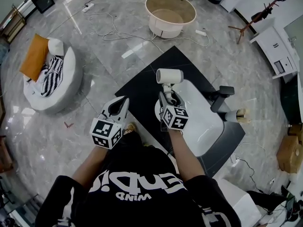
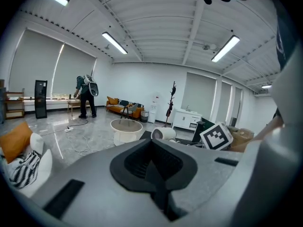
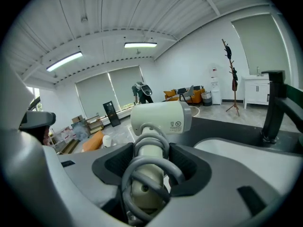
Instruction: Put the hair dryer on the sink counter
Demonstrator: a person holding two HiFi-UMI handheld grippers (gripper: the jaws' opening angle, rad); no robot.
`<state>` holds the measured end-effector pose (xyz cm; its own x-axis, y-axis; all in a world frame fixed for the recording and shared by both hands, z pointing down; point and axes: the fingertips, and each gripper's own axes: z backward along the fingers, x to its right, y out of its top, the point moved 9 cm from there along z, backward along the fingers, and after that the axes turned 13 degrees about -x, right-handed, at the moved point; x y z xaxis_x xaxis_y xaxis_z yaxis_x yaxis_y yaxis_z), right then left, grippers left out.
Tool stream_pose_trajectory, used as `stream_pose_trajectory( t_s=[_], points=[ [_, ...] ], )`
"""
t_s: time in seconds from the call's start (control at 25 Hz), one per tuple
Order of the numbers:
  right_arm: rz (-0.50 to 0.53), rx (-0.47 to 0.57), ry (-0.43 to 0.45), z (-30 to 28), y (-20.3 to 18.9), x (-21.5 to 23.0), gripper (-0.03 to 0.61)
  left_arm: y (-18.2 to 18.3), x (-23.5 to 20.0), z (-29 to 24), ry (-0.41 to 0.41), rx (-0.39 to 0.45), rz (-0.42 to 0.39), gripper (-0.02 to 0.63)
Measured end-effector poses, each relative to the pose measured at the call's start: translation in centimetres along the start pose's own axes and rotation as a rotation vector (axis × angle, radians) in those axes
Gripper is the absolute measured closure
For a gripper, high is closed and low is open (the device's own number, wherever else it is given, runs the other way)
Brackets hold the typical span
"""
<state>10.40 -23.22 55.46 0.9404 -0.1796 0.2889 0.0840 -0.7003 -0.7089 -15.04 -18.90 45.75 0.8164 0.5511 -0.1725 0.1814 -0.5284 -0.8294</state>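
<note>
Grey marble floor (image 1: 118, 37) spreads around a black sink counter (image 1: 142, 86) with a sunken white basin (image 1: 203, 122) and a black angular faucet (image 1: 220, 97), as a person in a black printed T-shirt reaches both forearms forward over it. The right gripper (image 1: 166, 96), held out over the basin's near-left rim, pinches the cord-wrapped handle of a white hair dryer (image 1: 169, 75) and holds it upright, the barrel crosswise above the jaws and over the counter; whether the dryer touches the counter cannot be told. The left gripper (image 1: 120, 105) hangs just beside it, over the counter's left edge, its jaws pressed together with nothing between them. Beyond the counter stands a round beige-rimmed tub on a white base (image 1: 170, 13), with white cables (image 1: 111, 32) trailing across the floor near it. Well apart at left, a round white pouf (image 1: 71, 86) carries an orange cushion (image 1: 35, 56) and a black-and-white striped cloth (image 1: 52, 74). At right are a dark wooden coat stand (image 1: 258, 15), a white cabinet (image 1: 277, 51) and a brown cardboard box (image 1: 289, 152). A second person (image 2: 86, 96) stands far off by the windows.
</note>
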Motion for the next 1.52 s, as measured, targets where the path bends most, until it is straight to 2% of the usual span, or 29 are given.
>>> stream_pose_trajectory(
  t_s=[0.52,0.92,1.52],
  points=[
    [-0.061,-0.069,-0.041,-5.8,0.0,1.9,0.325,-0.2,-1.0,-0.3,0.009,-0.036,0.005,0.604],
    [-0.052,-0.102,-0.072,-8.3,0.1,1.9,0.325,-0.2,-2.2,-0.7,0.017,-0.044,0.008,0.604],
    [-0.017,-0.132,-0.105,-9.4,0.8,1.7,0.324,0.0,-2.3,-1.6,-0.012,-0.051,0.02,0.604]
  ],
)
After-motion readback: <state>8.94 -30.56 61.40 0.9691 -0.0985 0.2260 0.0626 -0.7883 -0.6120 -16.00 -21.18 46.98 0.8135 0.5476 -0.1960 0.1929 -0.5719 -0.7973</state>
